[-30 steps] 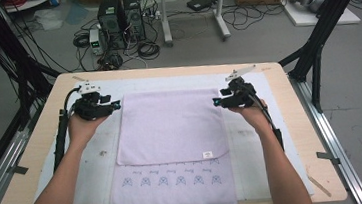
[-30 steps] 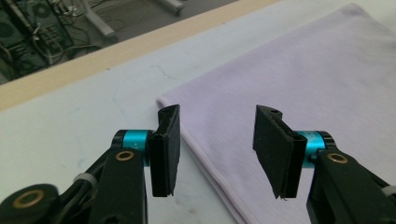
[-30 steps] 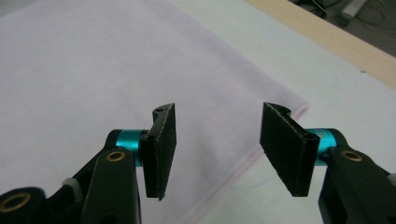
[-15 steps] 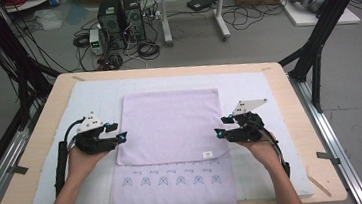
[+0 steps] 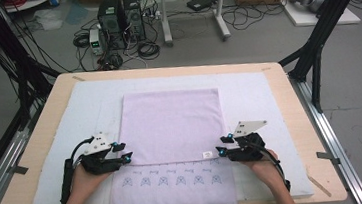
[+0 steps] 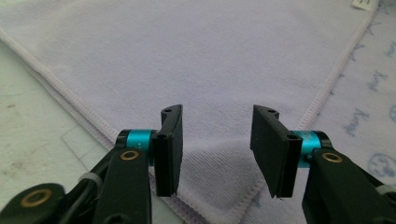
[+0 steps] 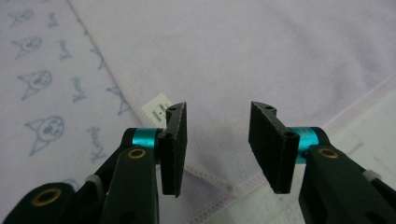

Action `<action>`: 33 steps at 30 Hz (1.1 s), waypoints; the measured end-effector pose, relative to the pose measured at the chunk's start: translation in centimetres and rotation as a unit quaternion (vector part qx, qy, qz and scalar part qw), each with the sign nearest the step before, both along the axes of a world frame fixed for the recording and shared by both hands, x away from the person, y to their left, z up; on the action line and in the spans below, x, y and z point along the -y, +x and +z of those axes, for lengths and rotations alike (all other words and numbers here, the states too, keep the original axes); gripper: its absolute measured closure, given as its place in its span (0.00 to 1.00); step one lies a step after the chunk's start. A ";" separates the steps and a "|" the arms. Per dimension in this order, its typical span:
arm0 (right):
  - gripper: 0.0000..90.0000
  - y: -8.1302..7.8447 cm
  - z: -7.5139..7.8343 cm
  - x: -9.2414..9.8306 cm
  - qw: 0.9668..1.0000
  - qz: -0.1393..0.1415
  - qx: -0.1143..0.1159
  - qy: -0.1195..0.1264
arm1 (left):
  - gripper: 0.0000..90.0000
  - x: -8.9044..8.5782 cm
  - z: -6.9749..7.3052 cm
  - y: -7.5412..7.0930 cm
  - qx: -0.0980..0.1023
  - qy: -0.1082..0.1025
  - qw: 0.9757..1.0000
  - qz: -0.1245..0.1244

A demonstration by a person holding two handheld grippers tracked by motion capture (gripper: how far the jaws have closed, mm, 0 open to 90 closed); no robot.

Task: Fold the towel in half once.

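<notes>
Nearest, at six o'clock on the counter (image 5: 34, 161), the printed lower layer of the lilac towel (image 5: 171, 128) is seen reaching the near edge, over a pale mat (image 5: 263, 94). Just beyond, the folded upper layer's two near corners are flanked by the grippers: the left gripper (image 5: 126, 152) at eight o'clock, the right gripper (image 5: 222, 144) at four o'clock. Each gripper's fingers have just been closing and are held half apart, with a towel corner lying beneath the gap, unpinched. Farther off, toward twelve o'clock, the fold is spread flat.
</notes>
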State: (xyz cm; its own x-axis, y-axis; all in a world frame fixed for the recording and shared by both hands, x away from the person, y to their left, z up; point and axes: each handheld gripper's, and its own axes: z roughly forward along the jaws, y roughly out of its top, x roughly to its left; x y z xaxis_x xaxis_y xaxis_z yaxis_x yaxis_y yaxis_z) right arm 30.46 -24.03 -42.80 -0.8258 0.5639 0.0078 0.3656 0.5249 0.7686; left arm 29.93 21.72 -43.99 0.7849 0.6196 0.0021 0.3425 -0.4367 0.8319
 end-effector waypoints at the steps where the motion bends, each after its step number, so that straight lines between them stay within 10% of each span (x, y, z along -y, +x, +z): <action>1: 0.64 0.0 -0.3 -0.2 1.000 0.002 -0.001 -0.005 | 0.63 0.1 -0.2 0.0 -0.004 0.002 1.000 0.000; 11: 0.91 0.0 -1.7 -0.5 1.000 0.022 -0.015 -0.013 | 0.90 0.2 -0.8 0.0 -0.012 0.031 0.999 -0.002; 24: 0.97 -0.3 0.7 -0.1 0.999 0.026 0.017 0.013 | 0.97 -0.9 1.6 -0.5 0.004 -0.011 1.000 0.006; 33: 0.97 -4.3 4.3 0.9 0.995 0.075 0.029 0.051 | 0.97 -1.9 3.8 -6.3 0.004 -0.017 1.000 -0.022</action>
State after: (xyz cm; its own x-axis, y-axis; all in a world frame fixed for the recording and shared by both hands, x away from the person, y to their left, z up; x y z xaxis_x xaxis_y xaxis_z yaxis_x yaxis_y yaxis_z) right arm 26.18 -24.92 -38.46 -0.9018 0.4321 0.0090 0.2426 0.4887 0.8380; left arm 23.67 23.64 -40.19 0.8118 0.5839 -0.0110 0.3159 -0.4233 0.8491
